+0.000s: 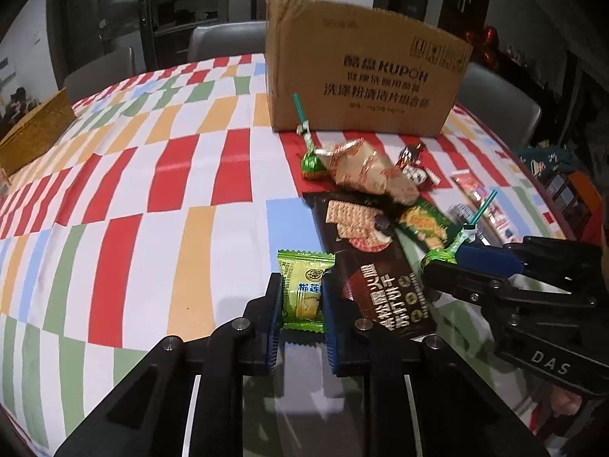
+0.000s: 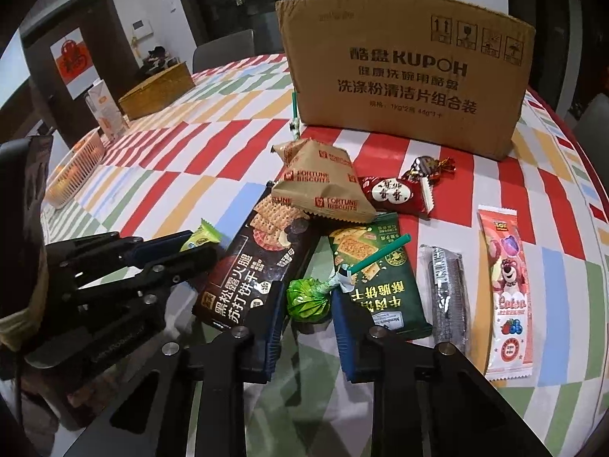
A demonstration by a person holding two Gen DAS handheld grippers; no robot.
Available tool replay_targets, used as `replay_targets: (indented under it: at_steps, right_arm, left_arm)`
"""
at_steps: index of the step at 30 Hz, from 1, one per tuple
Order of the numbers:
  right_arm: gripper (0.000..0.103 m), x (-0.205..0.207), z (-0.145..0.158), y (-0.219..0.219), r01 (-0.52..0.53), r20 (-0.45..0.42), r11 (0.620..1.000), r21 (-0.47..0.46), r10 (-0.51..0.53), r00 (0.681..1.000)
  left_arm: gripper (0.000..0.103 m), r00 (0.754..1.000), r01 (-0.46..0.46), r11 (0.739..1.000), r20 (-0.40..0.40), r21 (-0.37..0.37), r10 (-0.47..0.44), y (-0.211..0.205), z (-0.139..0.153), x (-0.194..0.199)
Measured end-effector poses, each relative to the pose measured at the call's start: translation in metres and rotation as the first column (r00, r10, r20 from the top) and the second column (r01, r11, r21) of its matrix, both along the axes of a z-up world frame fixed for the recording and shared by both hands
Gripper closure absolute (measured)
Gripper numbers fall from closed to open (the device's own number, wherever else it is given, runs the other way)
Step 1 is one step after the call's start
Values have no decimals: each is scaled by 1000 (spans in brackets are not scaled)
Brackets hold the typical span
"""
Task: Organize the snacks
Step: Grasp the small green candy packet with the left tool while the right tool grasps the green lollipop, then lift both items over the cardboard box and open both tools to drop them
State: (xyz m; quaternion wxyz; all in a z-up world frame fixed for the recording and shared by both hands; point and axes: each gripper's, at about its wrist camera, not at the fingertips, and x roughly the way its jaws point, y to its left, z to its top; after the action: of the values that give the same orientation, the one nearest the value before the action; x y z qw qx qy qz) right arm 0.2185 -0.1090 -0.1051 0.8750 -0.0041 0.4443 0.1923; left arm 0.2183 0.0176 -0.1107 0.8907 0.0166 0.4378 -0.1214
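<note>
My left gripper (image 1: pixel 302 304) is shut on a small green durian candy packet (image 1: pixel 304 289), just above the checked tablecloth. It also shows in the right wrist view, where the left gripper (image 2: pixel 198 249) pinches the packet (image 2: pixel 200 238). My right gripper (image 2: pixel 308 316) is shut on the ball of a green lollipop (image 2: pixel 308 299), whose green stick points up and to the right. The left wrist view shows the right gripper (image 1: pixel 437 262) with that lollipop (image 1: pixel 443 255). Behind them lie a dark cracker pack (image 2: pixel 251 266), a green cracker pack (image 2: pixel 380 266) and a tan biscuit bag (image 2: pixel 323 186).
A cardboard box (image 2: pixel 411 76) stands at the back of the table. A second green lollipop (image 1: pixel 312 165), a red candy (image 2: pixel 396 194), a black bar (image 2: pixel 447 293) and a pink pouch (image 2: pixel 508 289) lie around. A white basket (image 2: pixel 76 167) and a yellow box (image 2: pixel 160 89) sit far left.
</note>
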Motion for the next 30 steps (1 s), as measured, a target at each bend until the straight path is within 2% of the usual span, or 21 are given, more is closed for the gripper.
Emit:
replay_targets:
  at_steps: [15,22,30]
  right_arm:
    - [77,-29,58,-22,12,142,999,46,-19,990]
    - [77,-39,88,-37,24,223,998,64,-38,974]
    - [77,-32,122,-57,51,305,995,80,-73,950]
  left_arm:
    - [82,989,-1,1000,146,-26,5,-14,68,-34]
    - [82,973,14,999,230,-30,-7,-27,102,-42]
    - [82,945,24,999,326,-29,-13,-43,140,-33]
